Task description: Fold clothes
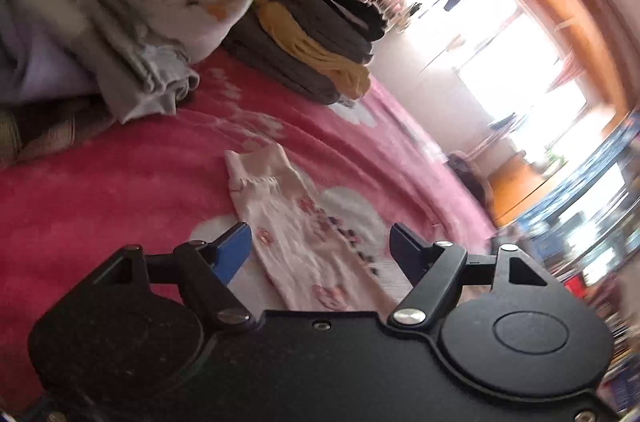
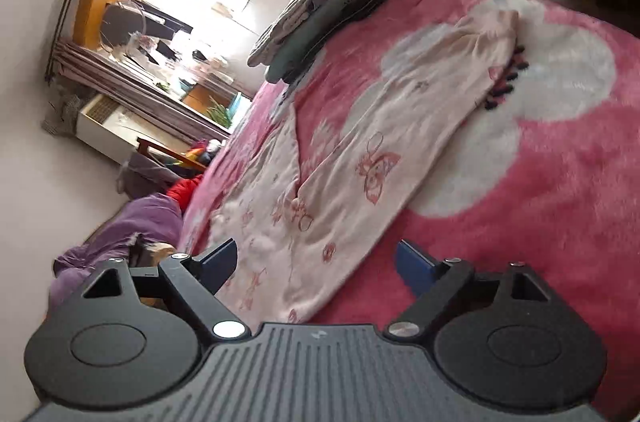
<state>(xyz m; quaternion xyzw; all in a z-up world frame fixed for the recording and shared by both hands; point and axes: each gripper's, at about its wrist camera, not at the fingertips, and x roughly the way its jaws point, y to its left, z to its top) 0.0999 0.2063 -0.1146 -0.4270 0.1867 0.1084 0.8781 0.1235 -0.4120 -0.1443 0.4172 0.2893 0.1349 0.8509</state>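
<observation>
A pale pink garment with butterfly and flower prints (image 2: 360,150) lies spread flat on the pink flowered blanket (image 2: 540,202). Its dark fringed trim (image 2: 506,78) shows at the far end. In the left wrist view the same garment (image 1: 304,234) stretches away from between the fingers, cuff end farthest. My left gripper (image 1: 320,242) hovers just above it, open, nothing held. My right gripper (image 2: 316,258) is open too, poised over the near edge of the garment without gripping it.
A folded stack of grey and mustard clothes (image 1: 316,46) and a heap of fleece and lilac laundry (image 1: 132,2) sit on the far side of the blanket (image 1: 100,190). Another folded stack (image 2: 320,18) rests near the bed's end. Purple clothing (image 2: 132,234) hangs off the bed's side.
</observation>
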